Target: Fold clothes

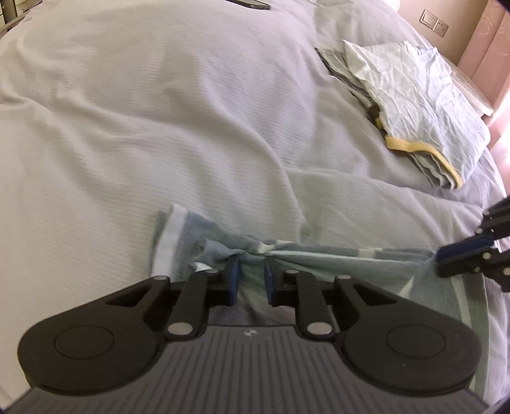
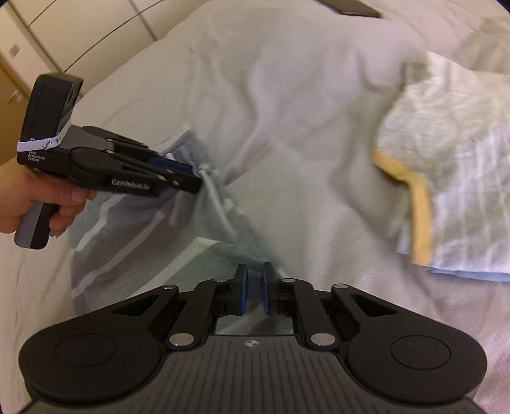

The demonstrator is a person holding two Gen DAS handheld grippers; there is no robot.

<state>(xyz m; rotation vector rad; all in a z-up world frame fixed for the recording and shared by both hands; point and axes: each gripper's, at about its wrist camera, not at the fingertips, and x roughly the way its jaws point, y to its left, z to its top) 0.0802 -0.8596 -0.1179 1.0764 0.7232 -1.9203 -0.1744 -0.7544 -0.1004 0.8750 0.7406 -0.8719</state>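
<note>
A grey-blue garment with pale stripes [image 1: 334, 264] lies bunched on the white bed cover [image 1: 159, 111], its top edge stretched taut between my two grippers. My left gripper [image 1: 251, 264] pinches a gathered knot of that edge between its blue pads [image 1: 234, 278]. In the right wrist view, a hand [image 2: 38, 197] holds the left gripper [image 2: 196, 176], its tips clamped on the garment [image 2: 134, 242]. My right gripper [image 2: 254, 270] stands with narrow jaws over the garment's other end. Seen from the left wrist, the right gripper [image 1: 441, 258] bites the garment's right corner.
A folded stack of pale crumpled clothes with a yellow trim [image 1: 414, 105] [image 2: 452, 191] lies on the bed to the far right. A flat dark object [image 1: 251, 3] sits at the bed's far edge. A pink wall with a socket [image 1: 432, 20] is beyond; cupboards [image 2: 63, 32] stand at the left.
</note>
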